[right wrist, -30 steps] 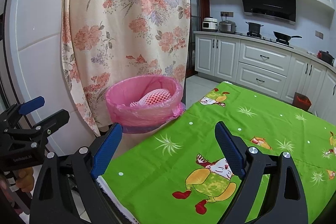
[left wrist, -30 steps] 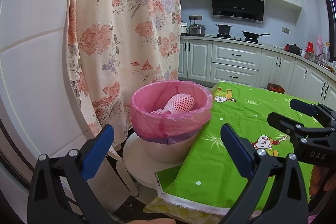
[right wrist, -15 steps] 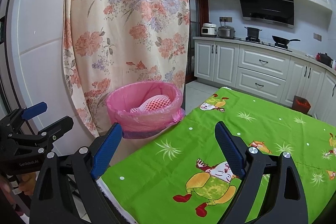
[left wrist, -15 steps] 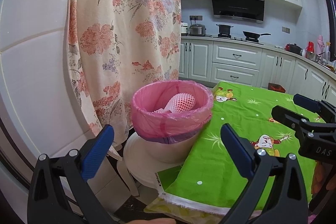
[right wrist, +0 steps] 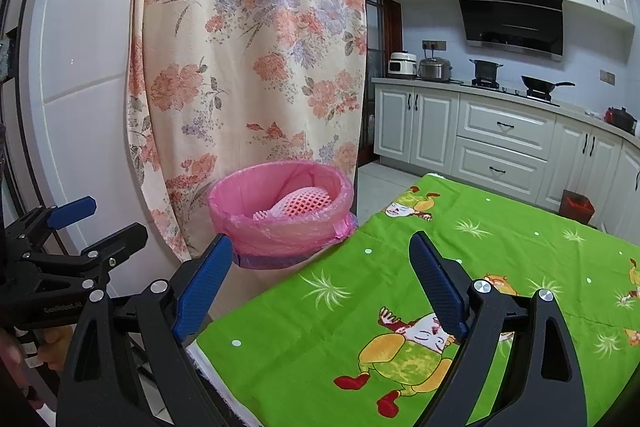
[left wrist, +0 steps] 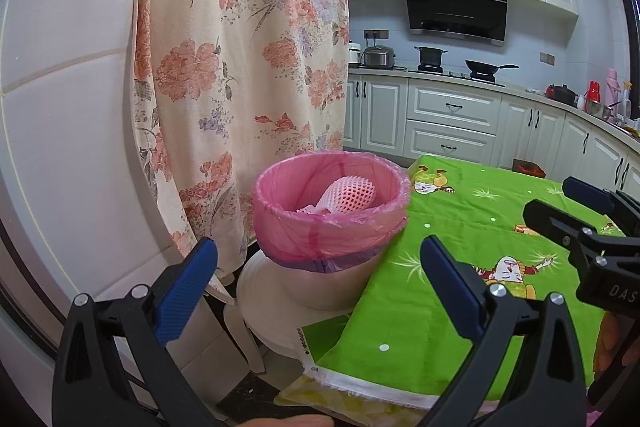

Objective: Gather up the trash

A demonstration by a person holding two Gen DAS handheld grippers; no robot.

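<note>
room: white kitchen cabinets (right wrist: pixel 500 135) along the far wall, a black range hood (left wrist: pixel 456 7) above the stove, pots on the counter.
curtain: cream fabric curtain with a pink and lilac flower print (left wrist: pixel 240 67), hanging just behind the bin.
table: surface covered by a bright green cloth with cartoon figures (right wrist: pixel 400 307); nothing loose lies on the part that shows.
bin: round white bin lined with a translucent pink plastic bag (left wrist: pixel 332 227), the bag's edge folded out over the rim; it stands on a white stool (left wrist: pixel 264 307) just beside the table's corner.
trash: pink foam fruit net with a diamond mesh (left wrist: pixel 348 195), puffed and tube-like, lying tilted inside the bin on crumpled pale scraps, its top near rim level.
left gripper (left wrist: pixel 318 277): blue-padded jaws spread wide, grasping nothing, pointed at the bin.
right gripper (right wrist: pixel 320 281): jaws likewise spread apart and empty, held over the green cloth.
</note>
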